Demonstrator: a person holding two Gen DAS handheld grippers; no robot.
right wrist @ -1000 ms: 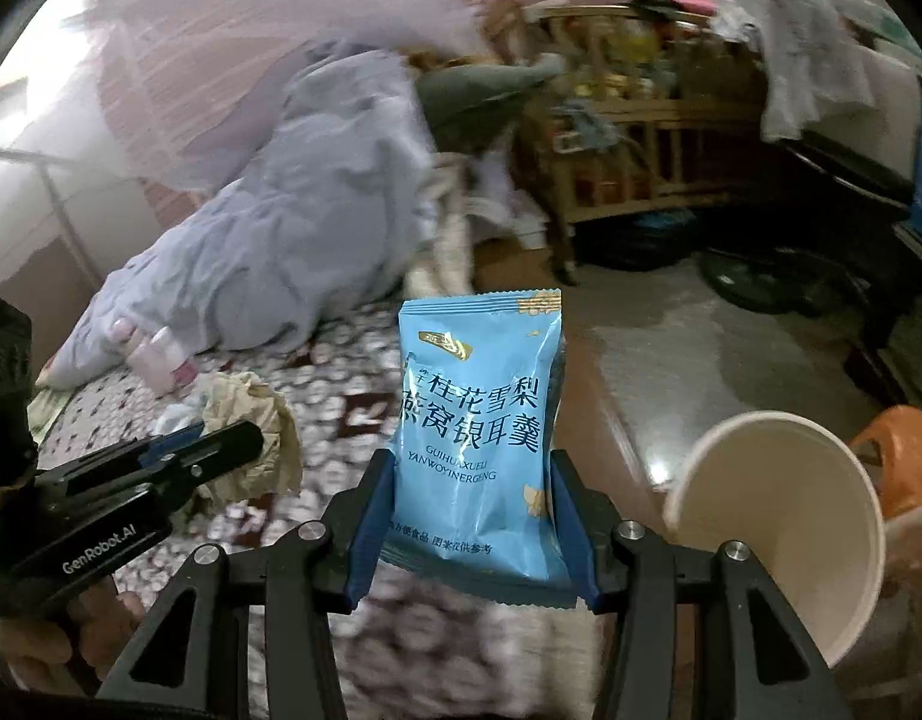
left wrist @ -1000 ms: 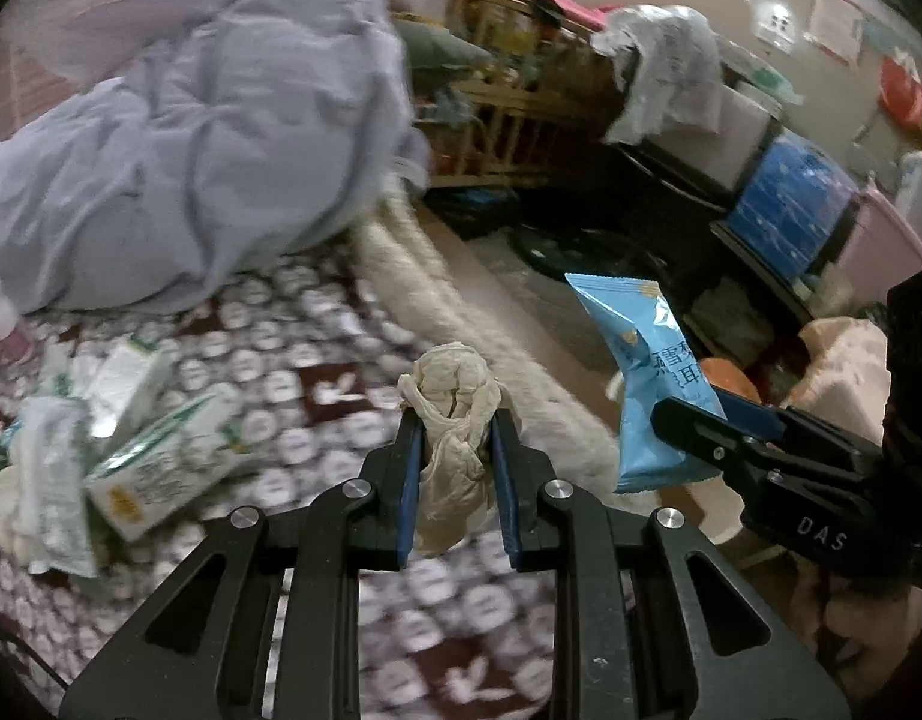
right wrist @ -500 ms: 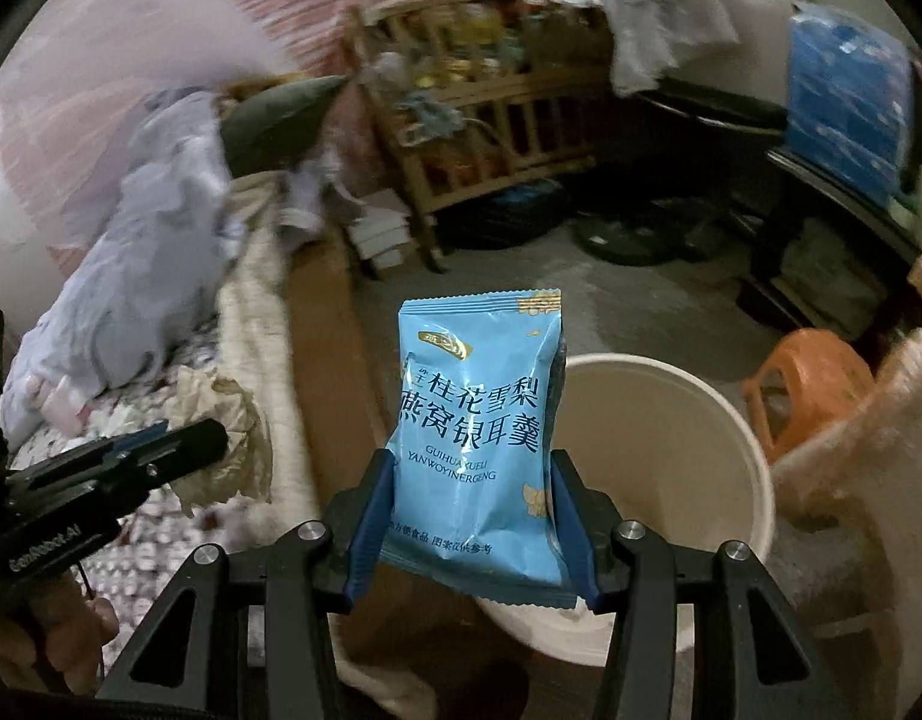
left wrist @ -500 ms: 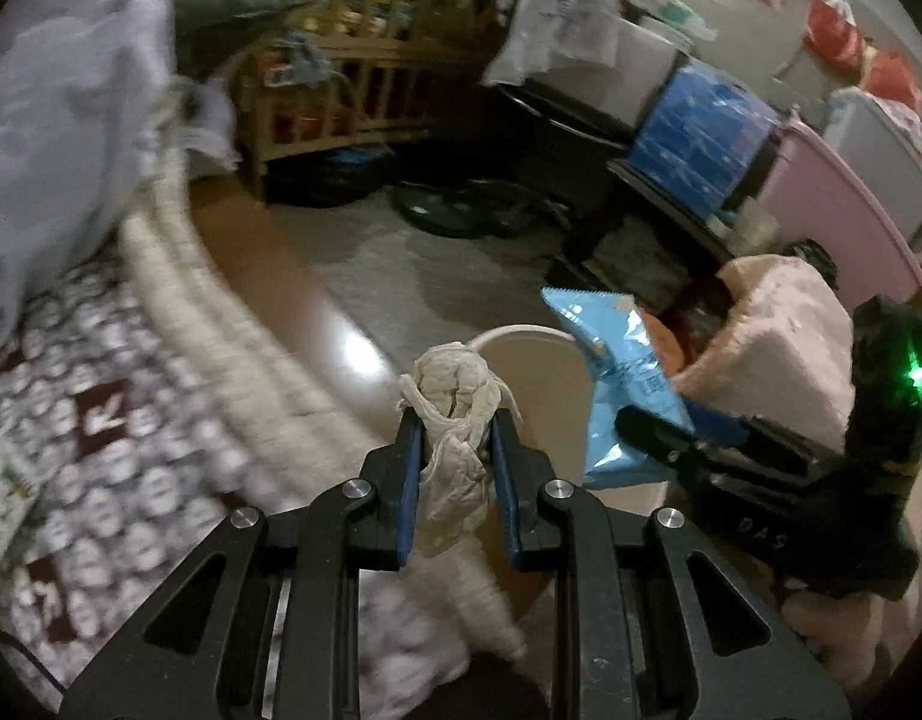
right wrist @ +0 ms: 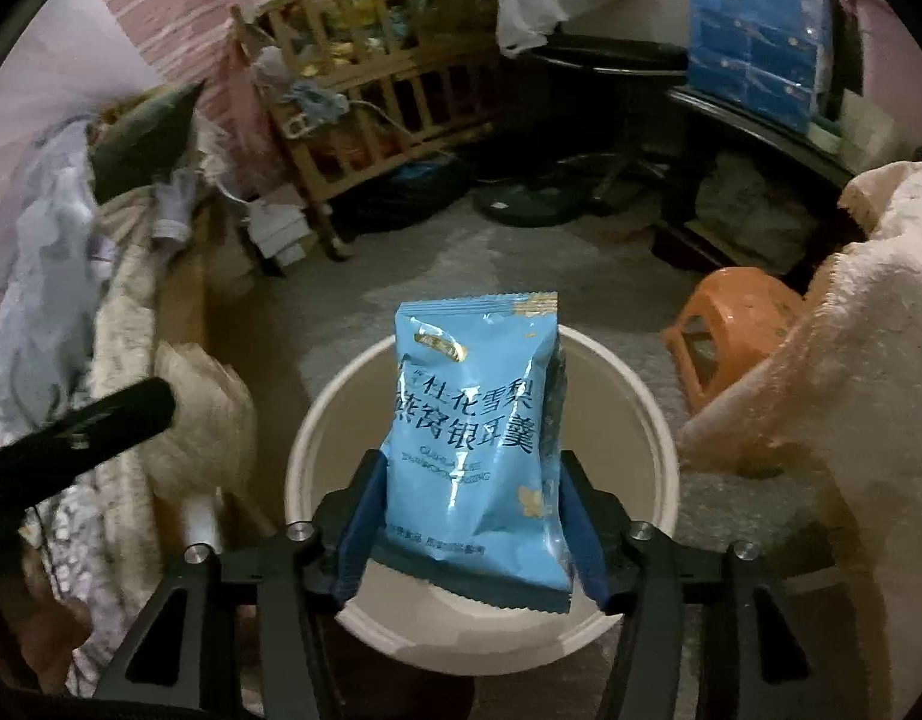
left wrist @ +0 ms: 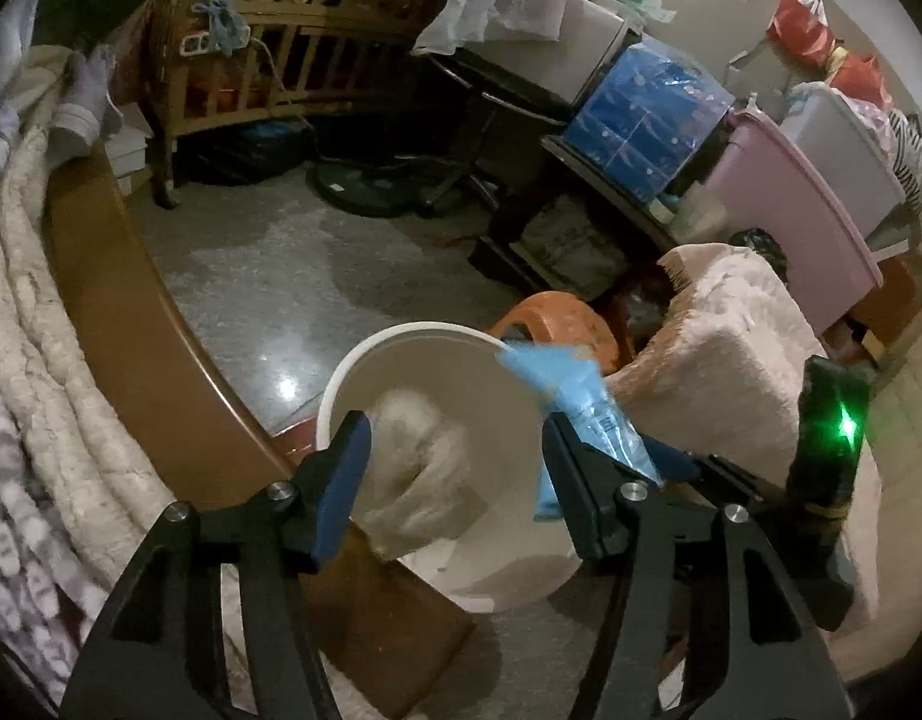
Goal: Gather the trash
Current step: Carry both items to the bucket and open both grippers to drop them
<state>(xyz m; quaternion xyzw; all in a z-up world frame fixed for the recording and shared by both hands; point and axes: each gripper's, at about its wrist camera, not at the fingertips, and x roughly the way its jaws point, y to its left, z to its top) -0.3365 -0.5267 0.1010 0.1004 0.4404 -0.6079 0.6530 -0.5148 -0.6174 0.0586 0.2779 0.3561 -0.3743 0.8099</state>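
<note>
Now that the left gripper (left wrist: pixel 455 468) has spread apart, the crumpled tissue (left wrist: pixel 413 480) drops into the bucket (left wrist: pixel 353 372) — right gripper (right wrist: pixel 469 522) still clamps the blue snack packet (right wrist: pixel 472 450).

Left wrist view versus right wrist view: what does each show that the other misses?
Left only: the open left gripper with the crumpled beige tissue blurred between its fingers, and a pink plastic storage bin.
Right only: the printed face of the blue snack packet, clamped in the right gripper.
Both: the white round bucket, the orange plastic stool.
</note>
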